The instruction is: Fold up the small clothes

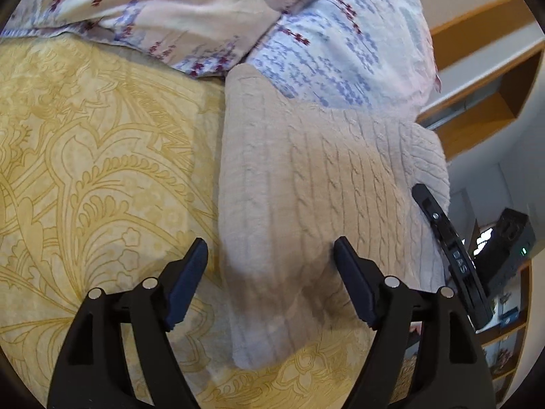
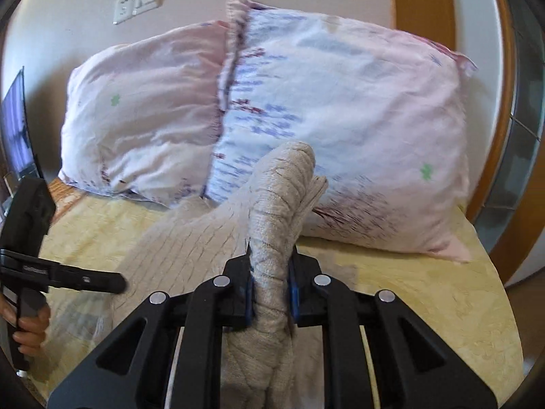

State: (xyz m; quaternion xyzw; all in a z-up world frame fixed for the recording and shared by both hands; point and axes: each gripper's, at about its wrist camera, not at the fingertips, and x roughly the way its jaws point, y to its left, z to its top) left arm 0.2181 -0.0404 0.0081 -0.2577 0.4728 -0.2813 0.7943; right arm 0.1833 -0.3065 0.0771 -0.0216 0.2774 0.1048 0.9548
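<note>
A beige cable-knit sweater lies on the yellow patterned bedsheet. My left gripper is open, its fingers spread over the sweater's lower left edge, holding nothing. My right gripper is shut on a bunched fold of the sweater and lifts it off the bed. The right gripper also shows at the sweater's right edge in the left wrist view. The left gripper shows at the far left in the right wrist view, held by a hand.
Two floral pillows lie against the wall behind the sweater. A wall socket plate is above them. Wooden shelves stand to the right of the bed. A dark screen is at the left.
</note>
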